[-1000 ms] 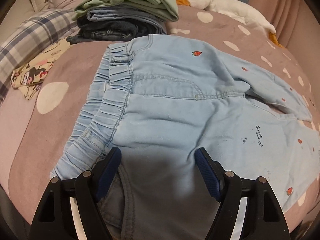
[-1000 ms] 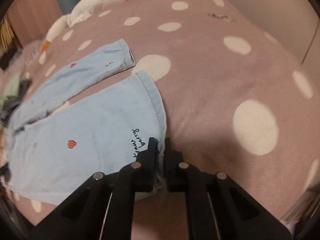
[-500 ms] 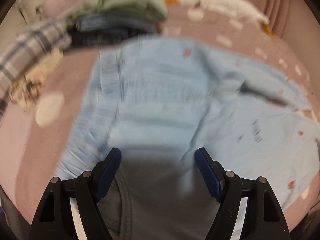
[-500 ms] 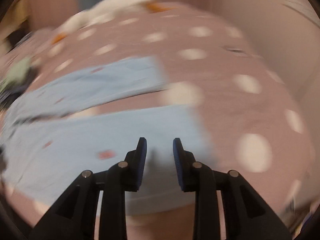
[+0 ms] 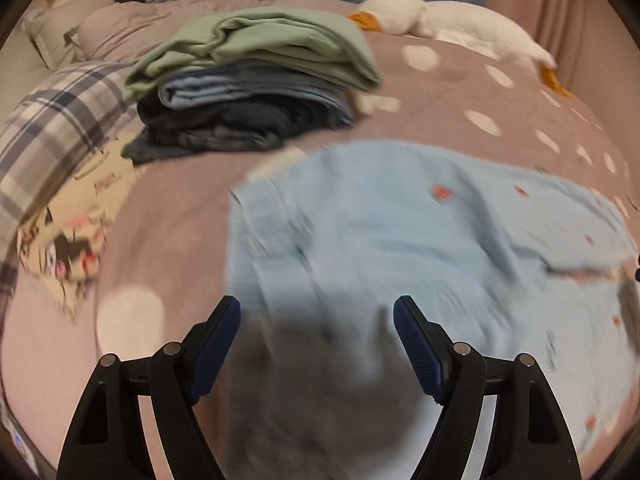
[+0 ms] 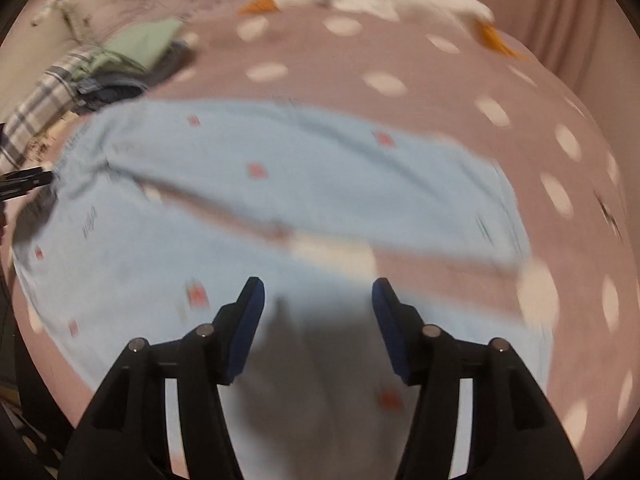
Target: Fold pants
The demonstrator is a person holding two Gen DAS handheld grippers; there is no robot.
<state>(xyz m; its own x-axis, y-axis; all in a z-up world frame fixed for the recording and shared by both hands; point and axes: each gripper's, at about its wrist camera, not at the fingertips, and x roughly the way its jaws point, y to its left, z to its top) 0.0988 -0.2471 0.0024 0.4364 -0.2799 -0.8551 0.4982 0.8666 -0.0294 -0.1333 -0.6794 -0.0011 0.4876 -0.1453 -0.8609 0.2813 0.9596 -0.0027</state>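
Observation:
Light blue pants (image 5: 400, 232) with small red strawberry prints lie spread flat on the pink dotted bedspread (image 5: 180, 200). In the left wrist view my left gripper (image 5: 316, 320) is open and empty above the waistband end. In the right wrist view the pants (image 6: 280, 168) lie with both legs stretching to the right, and my right gripper (image 6: 316, 300) is open and empty above the near leg. The left gripper's tip (image 6: 24, 180) shows at the left edge of that view. Both views are blurred by motion.
A stack of folded clothes (image 5: 248, 80), green on top, sits at the back left. A plaid pillow (image 5: 52, 128) and a cartoon-print cloth (image 5: 72, 240) lie at the left. A white plush goose (image 5: 440, 24) lies along the far edge by the curtains.
My right gripper has let go of the pant leg hem and opened wide, moving left over the near leg. My left gripper stayed open and pulled back from the waistband.

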